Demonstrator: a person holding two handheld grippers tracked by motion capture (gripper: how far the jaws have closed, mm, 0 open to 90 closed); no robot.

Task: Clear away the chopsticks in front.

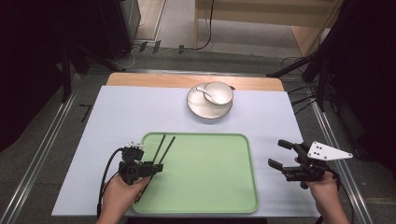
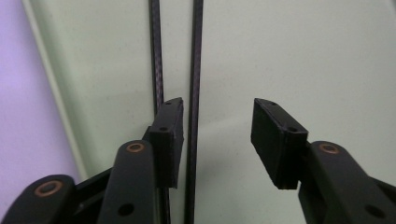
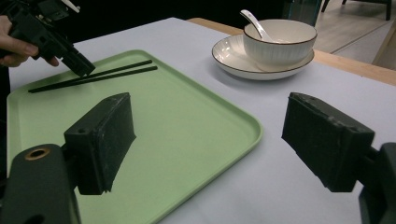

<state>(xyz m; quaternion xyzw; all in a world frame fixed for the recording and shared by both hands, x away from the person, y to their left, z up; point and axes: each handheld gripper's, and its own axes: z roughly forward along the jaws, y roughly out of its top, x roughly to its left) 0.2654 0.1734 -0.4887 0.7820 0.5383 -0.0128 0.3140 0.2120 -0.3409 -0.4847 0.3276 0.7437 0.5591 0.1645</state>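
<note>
Both pairs of jaws stand apart with nothing between their pads. On the left gripper, the spread fingers hang low over two black chopsticks; one stick runs up through the gap close to the left pad, the other lies under that pad, and whether the pad touches it is hard to judge from so near. The chopsticks lie side by side at the left edge of a green tray on the pale table cover. Off the tray's right side, the right gripper is held wide open above the cover. Farther back, a white bowl with a spoon in it sits on a plate.
</note>
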